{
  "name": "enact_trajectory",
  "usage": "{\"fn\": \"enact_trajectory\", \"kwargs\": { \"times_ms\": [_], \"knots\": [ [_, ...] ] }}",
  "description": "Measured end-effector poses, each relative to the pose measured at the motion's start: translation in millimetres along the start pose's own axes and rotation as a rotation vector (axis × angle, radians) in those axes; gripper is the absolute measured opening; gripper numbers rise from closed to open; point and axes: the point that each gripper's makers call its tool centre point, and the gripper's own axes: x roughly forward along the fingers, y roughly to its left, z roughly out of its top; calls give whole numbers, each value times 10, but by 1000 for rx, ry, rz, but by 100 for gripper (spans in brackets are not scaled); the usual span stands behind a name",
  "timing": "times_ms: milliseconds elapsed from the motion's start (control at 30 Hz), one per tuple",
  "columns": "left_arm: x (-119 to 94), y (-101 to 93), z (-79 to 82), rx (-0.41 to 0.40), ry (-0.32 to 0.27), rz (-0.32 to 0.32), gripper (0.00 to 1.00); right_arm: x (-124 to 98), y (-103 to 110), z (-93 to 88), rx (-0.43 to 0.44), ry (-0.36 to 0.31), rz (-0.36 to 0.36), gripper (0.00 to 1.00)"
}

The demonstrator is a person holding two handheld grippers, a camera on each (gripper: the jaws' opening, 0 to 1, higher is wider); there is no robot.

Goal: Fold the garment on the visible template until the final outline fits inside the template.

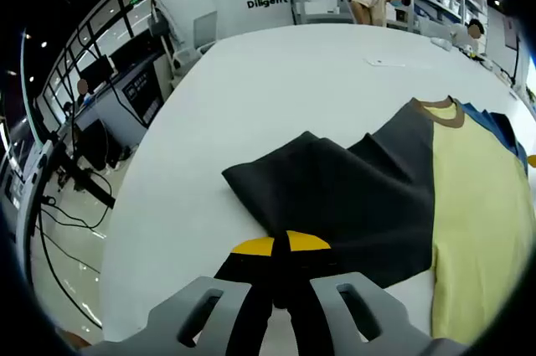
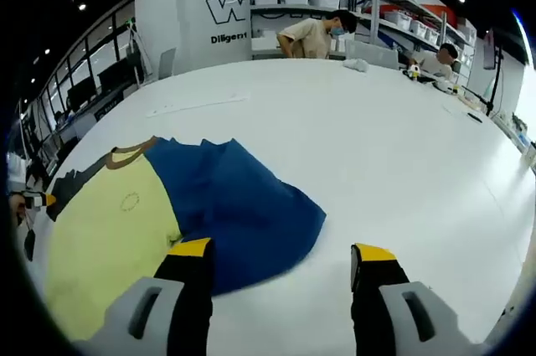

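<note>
White desk (image 2: 402, 138) carrying the garment (image 1: 477, 205), its yellow body flanked by a dark grey sleeve (image 1: 352, 197) and a blue sleeve (image 2: 234, 197). Your left tool (image 1: 287, 249), at 6 o'clock, appears pinched on the grey sleeve's edge; your right tool (image 2: 285, 254) stands wide, empty. Draw the grey sleeve across the yellow body, keeping the fold flat.

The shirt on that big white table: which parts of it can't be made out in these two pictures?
- Shirt hem: cut off by the bottom edge in both views.
- Grey sleeve tip, left gripper view: hidden between the closed left fingers.
- Blue sleeve near edge, right gripper view: partly hidden behind a right finger.
- Chest print: too small to read.
- Template: cannot tell where it lies.
</note>
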Motion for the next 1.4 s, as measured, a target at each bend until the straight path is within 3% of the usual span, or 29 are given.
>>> {"fn": "enact_trajectory", "kwargs": {
  "times_ms": [233,300,700,800,900,933,1100,1133,1200,1400],
  "knots": [
    [-14,0,0,40,-11,14,8,-21,152,-165,1,15,3,62],
    [-17,3,-2,34,-10,13,8,-20,168,-203,-57,28,-12,60],
    [-21,8,-3,48,-24,20,8,5,419,-194,-113,12,13,27],
    [-22,8,-3,46,-27,19,8,19,508,-185,-161,2,45,16],
    [-22,7,-2,48,-28,19,8,23,513,-188,-153,3,41,2],
    [-22,4,1,53,-28,19,8,52,536,-174,-216,-2,40,0],
    [-22,0,4,67,-31,21,8,80,503,-141,-198,14,42,0],
    [-22,-1,6,72,-32,22,8,87,506,-140,-134,28,60,0],
    [-19,-1,6,79,-32,22,8,97,471,-96,-100,25,70,0],
    [-16,-4,9,81,-33,21,8,32,275,254,-72,-24,69,0]
  ]
}}
